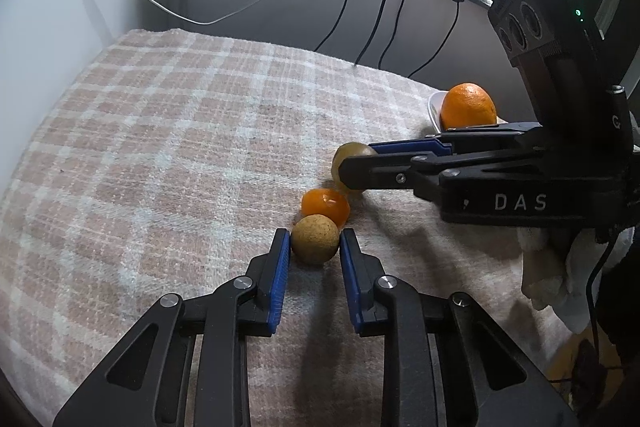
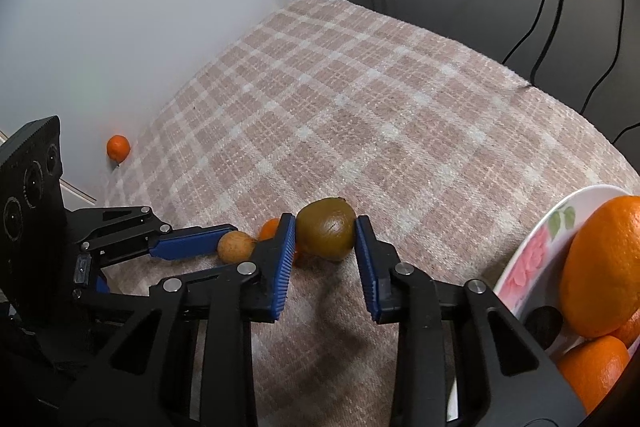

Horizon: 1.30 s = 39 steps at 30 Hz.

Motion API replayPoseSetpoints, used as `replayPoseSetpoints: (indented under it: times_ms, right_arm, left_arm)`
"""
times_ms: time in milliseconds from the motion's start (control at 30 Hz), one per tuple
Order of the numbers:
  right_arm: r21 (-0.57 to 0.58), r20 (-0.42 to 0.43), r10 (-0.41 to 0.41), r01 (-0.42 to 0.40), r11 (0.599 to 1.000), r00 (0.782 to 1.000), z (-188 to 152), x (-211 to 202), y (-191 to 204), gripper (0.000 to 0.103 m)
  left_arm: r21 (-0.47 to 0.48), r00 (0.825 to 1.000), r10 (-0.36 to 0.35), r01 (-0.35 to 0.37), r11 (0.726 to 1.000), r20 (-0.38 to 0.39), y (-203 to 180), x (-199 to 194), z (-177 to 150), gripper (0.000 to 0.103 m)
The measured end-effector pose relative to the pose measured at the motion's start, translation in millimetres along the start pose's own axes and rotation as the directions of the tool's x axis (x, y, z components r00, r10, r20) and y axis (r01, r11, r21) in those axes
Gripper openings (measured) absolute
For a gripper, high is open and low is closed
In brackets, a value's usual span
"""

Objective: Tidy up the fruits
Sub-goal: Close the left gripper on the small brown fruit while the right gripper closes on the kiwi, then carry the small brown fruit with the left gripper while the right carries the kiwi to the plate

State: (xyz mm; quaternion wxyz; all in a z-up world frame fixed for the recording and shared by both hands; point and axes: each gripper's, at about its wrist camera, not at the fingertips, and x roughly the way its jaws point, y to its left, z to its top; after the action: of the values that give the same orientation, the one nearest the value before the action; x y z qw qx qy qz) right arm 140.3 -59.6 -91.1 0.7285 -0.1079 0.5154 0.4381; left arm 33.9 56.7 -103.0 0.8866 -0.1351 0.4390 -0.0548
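A small tan round fruit (image 1: 314, 239) lies on the checked cloth (image 1: 180, 131), and my left gripper (image 1: 314, 235) is shut on it, one blue pad against each side. Just behind it rests a small mandarin (image 1: 325, 205). Beyond that lies a brown-green kiwi (image 2: 326, 229), with my right gripper (image 2: 325, 223) shut on it, both pads pressing its sides. The left wrist view shows the right gripper (image 1: 356, 159) reaching in from the right over the kiwi (image 1: 350, 157). In the right wrist view the left gripper (image 2: 236, 247) holds the tan fruit (image 2: 234, 247) at the left.
A flowered white plate (image 2: 528, 251) at the right edge holds a large orange (image 2: 600, 267) and other oranges. Another small mandarin (image 2: 118, 148) lies off the cloth by the wall at the left. Several cables hang behind the cloth's far edge.
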Motion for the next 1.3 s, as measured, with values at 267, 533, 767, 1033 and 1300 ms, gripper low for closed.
replayPoseSetpoints:
  times_ms: [267,533,767,1033,1300]
  right_arm:
    - [0.023,0.055,0.002,-0.003,1.0,0.999,-3.5,-25.0,-6.8,0.031]
    - [0.051,0.129,-0.023,0.016,0.999,0.991,-13.8,-63.7,-20.3,0.031]
    - [0.102,0.194,-0.084,0.065,0.993,0.977,-26.7,-104.3,-45.3,0.031]
    - [0.176,0.243,-0.165,0.124,0.977,0.956,-42.1,-143.5,-78.5,0.031]
    - [0.252,0.246,-0.229,0.166,0.953,0.942,-61.7,-164.0,-114.3,0.031]
  left_arm:
    - [0.008,1.0,-0.015,0.014,1.0,0.022,-8.0,-11.8,2.7,0.024]
    - [0.036,0.998,-0.049,0.048,0.998,0.036,-28.0,-18.1,7.2,0.024]
    - [0.071,0.996,-0.084,0.082,0.994,0.03,-47.4,-12.7,11.1,0.024]
    - [0.105,0.993,-0.113,0.109,0.989,0.027,-67.1,-8.3,16.6,0.024]
    - [0.133,0.992,-0.129,0.126,0.983,0.013,-86.2,-1.4,19.3,0.024]
